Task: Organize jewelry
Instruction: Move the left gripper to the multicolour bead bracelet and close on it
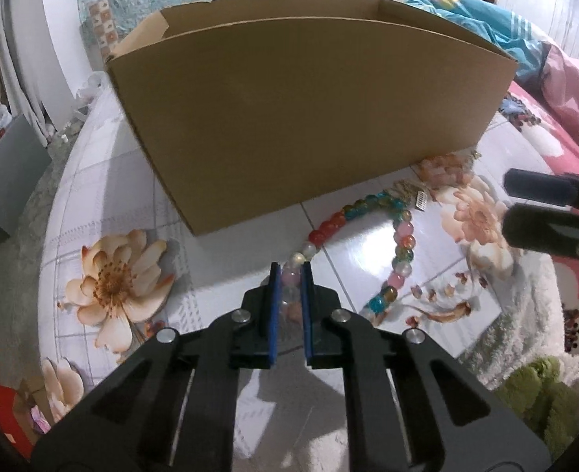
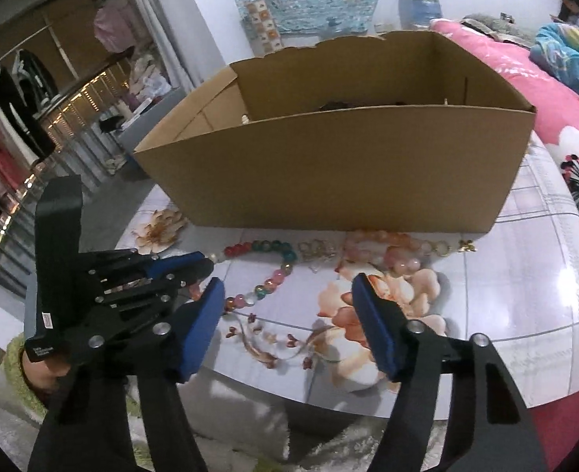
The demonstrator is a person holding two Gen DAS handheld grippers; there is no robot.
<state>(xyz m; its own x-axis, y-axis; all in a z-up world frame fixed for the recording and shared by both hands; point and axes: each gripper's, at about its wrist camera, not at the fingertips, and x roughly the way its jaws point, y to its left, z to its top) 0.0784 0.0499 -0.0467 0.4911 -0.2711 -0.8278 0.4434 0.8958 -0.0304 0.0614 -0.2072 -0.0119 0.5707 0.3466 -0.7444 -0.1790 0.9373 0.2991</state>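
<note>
While the left gripper [image 1: 290, 275] pinches the bead necklace [image 1: 401, 251] for lifting, its loop lies at the box's [image 1: 309, 118] six o'clock; right gripper [image 2: 289, 295] spread, empty.

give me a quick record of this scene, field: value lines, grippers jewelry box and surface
left gripper: shut on the multicolored bead bracelet, pinching its pale beads
right gripper: open, nothing between its pads, above the floral tabletop
bracelet: loop lying flat on the tabletop
other jewelry: peach bead strand and gold chain pieces along the front of the box
cardboard box: open top, standing behind the jewelry; contents hard to make out
</note>
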